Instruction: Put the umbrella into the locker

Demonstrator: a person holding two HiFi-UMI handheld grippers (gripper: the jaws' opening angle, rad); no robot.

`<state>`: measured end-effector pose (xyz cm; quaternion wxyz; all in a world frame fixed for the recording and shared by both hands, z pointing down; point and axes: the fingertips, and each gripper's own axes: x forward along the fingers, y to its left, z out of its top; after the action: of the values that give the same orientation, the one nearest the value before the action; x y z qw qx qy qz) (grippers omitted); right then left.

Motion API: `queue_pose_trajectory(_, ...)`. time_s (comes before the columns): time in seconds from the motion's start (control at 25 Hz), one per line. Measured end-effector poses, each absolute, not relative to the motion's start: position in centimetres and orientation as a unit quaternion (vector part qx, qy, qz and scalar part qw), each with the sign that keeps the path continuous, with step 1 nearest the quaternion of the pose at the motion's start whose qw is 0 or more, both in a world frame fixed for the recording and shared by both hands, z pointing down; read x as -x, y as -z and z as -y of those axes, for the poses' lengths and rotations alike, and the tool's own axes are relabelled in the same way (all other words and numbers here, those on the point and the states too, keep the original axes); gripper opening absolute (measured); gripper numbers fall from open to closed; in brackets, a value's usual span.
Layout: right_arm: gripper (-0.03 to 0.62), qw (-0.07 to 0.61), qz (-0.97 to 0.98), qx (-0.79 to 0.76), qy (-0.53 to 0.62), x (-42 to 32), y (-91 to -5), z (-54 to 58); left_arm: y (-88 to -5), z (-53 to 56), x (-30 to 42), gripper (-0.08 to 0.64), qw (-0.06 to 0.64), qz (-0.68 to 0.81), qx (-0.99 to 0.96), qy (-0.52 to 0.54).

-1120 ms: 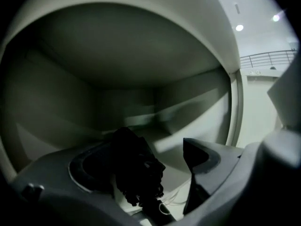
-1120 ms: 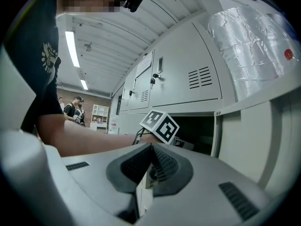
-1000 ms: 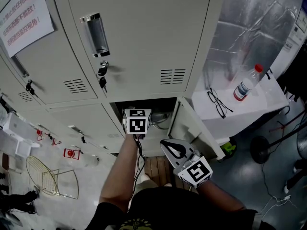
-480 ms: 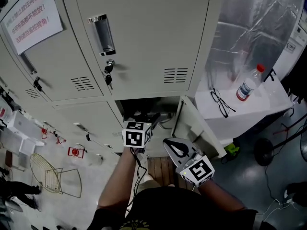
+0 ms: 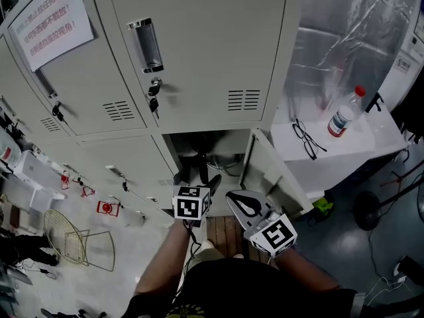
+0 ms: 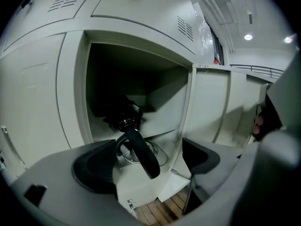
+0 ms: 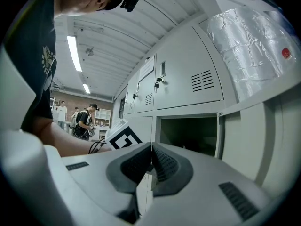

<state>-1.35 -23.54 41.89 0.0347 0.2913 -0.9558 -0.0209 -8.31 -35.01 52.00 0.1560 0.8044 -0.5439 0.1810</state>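
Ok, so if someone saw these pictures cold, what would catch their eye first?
The one open locker low in the bank, with a black umbrella lying inside. Its handle points out toward the left gripper, whose fingers stand apart. The right gripper hangs beside it, shut and empty. Off to the right, a water bottle and a pair of glasses sit on a white table.
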Motion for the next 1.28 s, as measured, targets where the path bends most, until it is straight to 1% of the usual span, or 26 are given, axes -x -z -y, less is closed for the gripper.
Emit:
queue_pose_trajectory(0.4, 0.028, 0.032, 0.956, -0.291, 0.028, 1.0, -41.7, 23.0, -57.4, 33.1, 7.4, 0.433, 0.194, 0.524, -0.798, -0.226)
queue_pose_trajectory(0.48, 0.028, 0.033, 0.956, -0.291, 0.026, 1.0, -41.8, 22.9, -58.2, 32.9, 7.5, 0.422, 0.199, 0.525, -0.795, -0.230)
queue_pose_trajectory(0.56, 0.028, 0.030, 0.956, -0.291, 0.019, 1.1, -41.7, 22.7, -58.3, 33.1, 7.8, 0.389, 0.196, 0.534, -0.791, -0.224)
queue_pose_trajectory(0.6, 0.028, 0.029, 0.956, -0.291, 0.016, 1.1, -41.7, 22.7, -58.1, 33.3, 8.0, 0.341, 0.191, 0.542, -0.788, -0.221)
queue_pose_trajectory(0.64, 0.028, 0.029, 0.956, -0.290, 0.015, 1.2, -41.7, 22.7, -57.9, 33.6, 8.3, 0.255, 0.183, 0.551, -0.785, -0.218)
queue_pose_trajectory(0.68, 0.028, 0.029, 0.957, -0.289, 0.018, 1.2, -41.7, 22.7, -57.7, 33.9, 8.4, 0.188, 0.174, 0.557, -0.782, -0.217)
queue_pose_trajectory(0.8, 0.028, 0.028, 0.958, -0.286, 0.019, 1.4, -41.7, 22.6, -57.9, 34.4, 8.4, 0.165, 0.161, 0.560, -0.782, -0.219)
queue_pose_trajectory(0.88, 0.028, 0.032, 0.958, -0.283, 0.024, 1.5, -41.9, 22.5, -57.8, 34.3, 8.0, 0.121, 0.159, 0.560, -0.783, -0.221)
queue_pose_trajectory(0.92, 0.028, 0.034, 0.958, -0.283, 0.026, 1.4, -42.0, 22.5, -57.8, 34.3, 7.9, 0.114, 0.158, 0.561, -0.782, -0.222)
queue_pose_trajectory(1.16, 0.028, 0.033, 0.957, -0.287, 0.025, 1.2, -42.1, 22.9, -56.4, 34.3, 7.6, 0.106, 0.179, 0.556, -0.786, -0.202)
queue_pose_trajectory(1.28, 0.028, 0.034, 0.957, -0.287, 0.026, 1.1, -42.2, 23.0, -55.0, 34.8, 7.5, 0.106, 0.172, 0.557, -0.789, -0.196)
